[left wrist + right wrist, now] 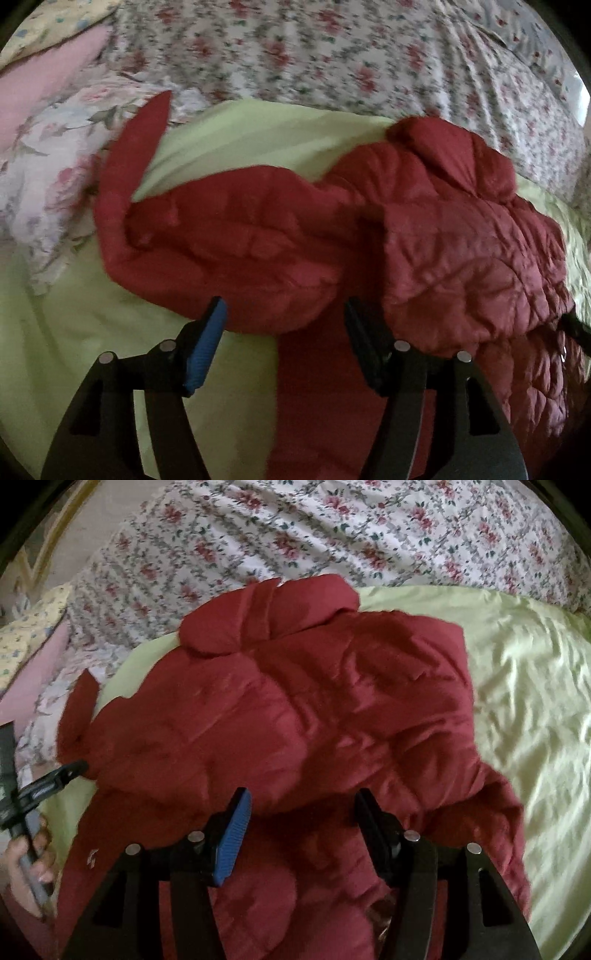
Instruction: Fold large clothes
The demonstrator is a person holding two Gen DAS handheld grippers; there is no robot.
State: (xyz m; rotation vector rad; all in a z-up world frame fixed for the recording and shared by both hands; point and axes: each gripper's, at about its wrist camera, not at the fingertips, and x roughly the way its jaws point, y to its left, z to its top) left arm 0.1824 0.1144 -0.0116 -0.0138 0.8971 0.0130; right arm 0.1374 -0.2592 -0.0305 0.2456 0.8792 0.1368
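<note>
A dark red quilted puffer jacket (424, 236) lies bunched on a pale green sheet (92, 332), with a sleeve folded across its front. A red strap end (136, 147) sticks out at the left. My left gripper (284, 314) is open and empty, just short of the folded sleeve. In the right wrist view the jacket (314, 709) fills the middle, collar (266, 616) toward the far side. My right gripper (303, 805) is open and empty, hovering over the jacket's lower part. The left gripper (55, 775) shows at the left edge, held by a hand.
A floral bedspread (332, 535) covers the bed beyond the green sheet (535, 701). A pink pillow (40, 85) and a floral pillow (48, 177) lie at the left. The green sheet extends to the right of the jacket.
</note>
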